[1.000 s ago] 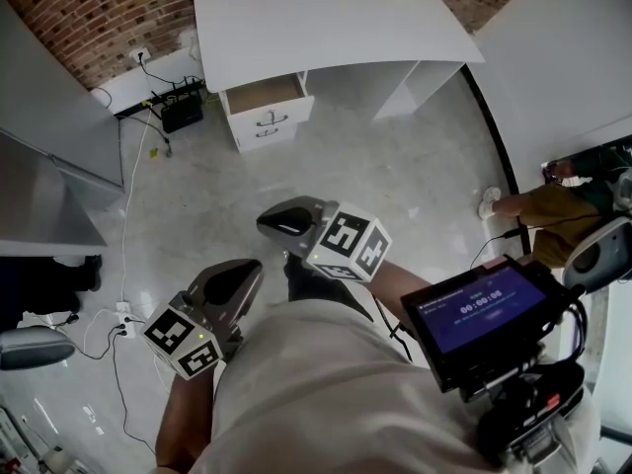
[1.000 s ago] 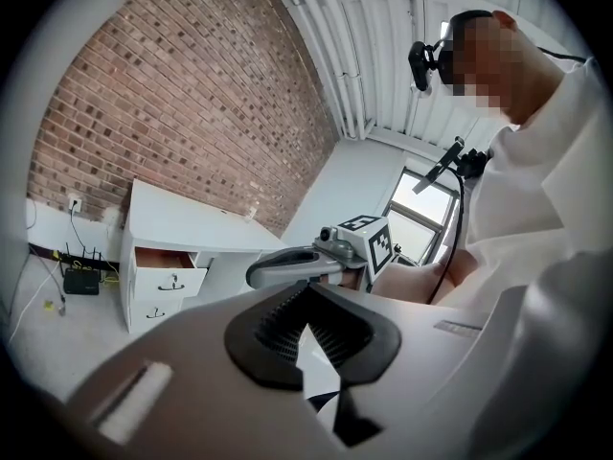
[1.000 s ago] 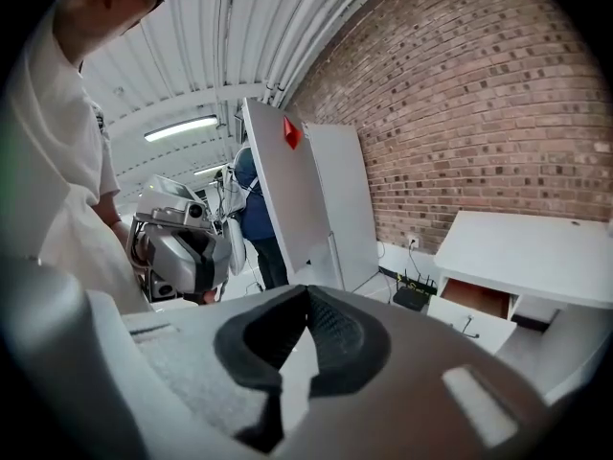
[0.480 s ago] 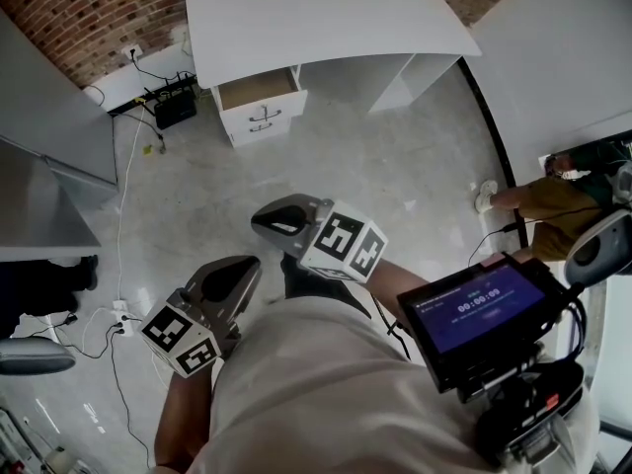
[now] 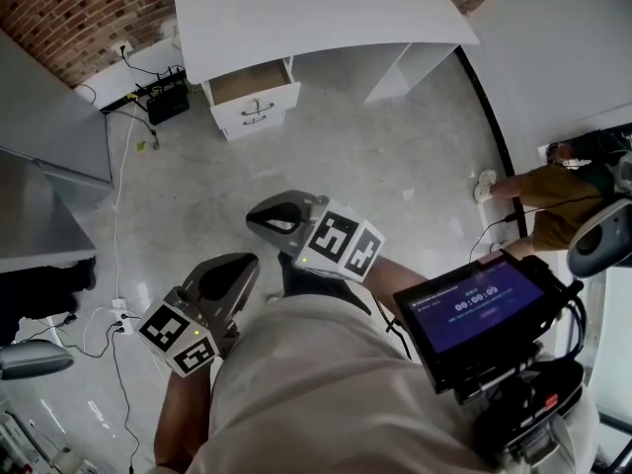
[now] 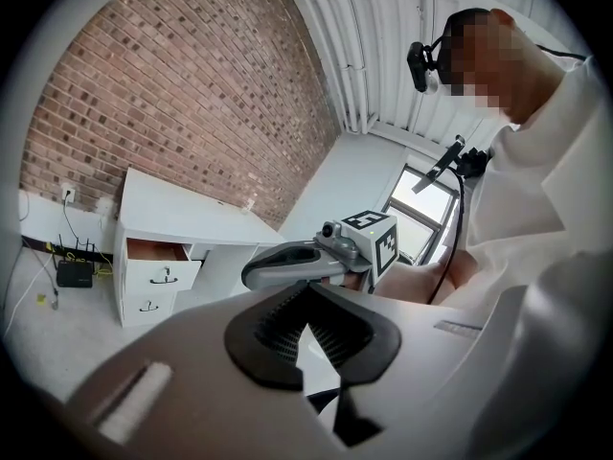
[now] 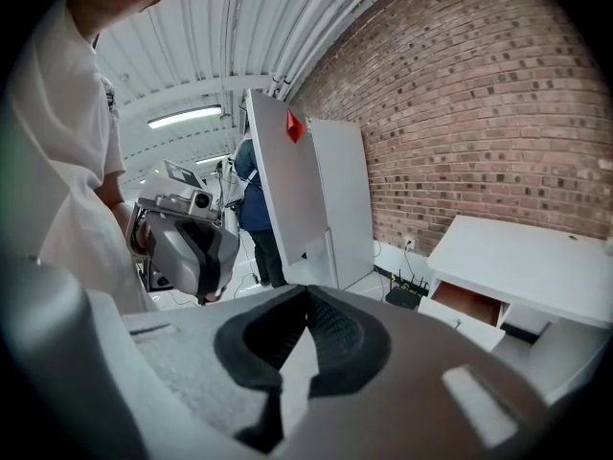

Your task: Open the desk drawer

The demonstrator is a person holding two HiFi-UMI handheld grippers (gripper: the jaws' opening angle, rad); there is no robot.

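Observation:
The white desk (image 5: pixel 296 8) stands far off against the brick wall. Its top drawer (image 5: pixel 249 80) is pulled out and shows a brown inside; the lower drawer (image 5: pixel 255 118) is closed. Both grippers hang close to my body, well away from the desk. My left gripper (image 5: pixel 225 279) is shut with nothing in it, and my right gripper (image 5: pixel 279 220) is shut and empty too. The left gripper view shows the desk (image 6: pixel 182 214) and open drawer (image 6: pixel 158 252) beyond its closed jaws. In the right gripper view the drawer (image 7: pixel 469 305) is at the right.
A black box (image 5: pixel 166 104) with cables sits on the floor left of the desk. A power strip (image 5: pixel 123 319) lies near my left side. Grey cabinets (image 5: pixel 49 136) line the left. A seated person (image 5: pixel 553 200) is at the right, and a screen (image 5: pixel 474 314) hangs at my chest.
The desk has slid up and left in the head view, so I am farther from it. Both grippers stay shut near my body, and the drawer stays open.

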